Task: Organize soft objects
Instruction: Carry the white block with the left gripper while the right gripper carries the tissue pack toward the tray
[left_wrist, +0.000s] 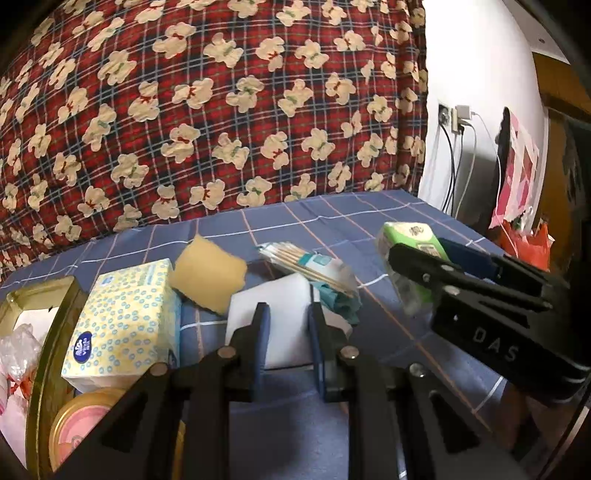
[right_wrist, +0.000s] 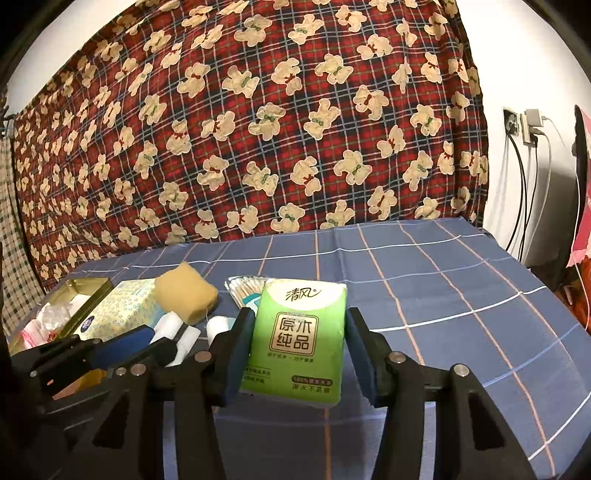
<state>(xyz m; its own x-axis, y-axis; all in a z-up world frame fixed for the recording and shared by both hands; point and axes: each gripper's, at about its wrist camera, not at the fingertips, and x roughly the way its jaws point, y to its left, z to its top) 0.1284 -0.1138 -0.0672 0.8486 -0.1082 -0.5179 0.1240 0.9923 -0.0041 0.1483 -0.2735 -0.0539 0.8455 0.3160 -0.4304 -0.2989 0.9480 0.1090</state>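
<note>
The green tissue pack (right_wrist: 299, 339) stands upright between the right gripper (right_wrist: 297, 350) fingers, clasped by its two sides and raised clear of the blue checked bedsheet (right_wrist: 443, 295). The left gripper (left_wrist: 286, 343) is clenched with nothing in it, a white foam block (left_wrist: 273, 314) just beyond its fingers. This looks like the carrying step; next the pack likely goes left, toward the gold tin (left_wrist: 40, 332) beside the yellow tissue box (left_wrist: 125, 321) and sponge (left_wrist: 208, 273). A teddy-bear plaid quilt (right_wrist: 258, 129) rises behind.
</note>
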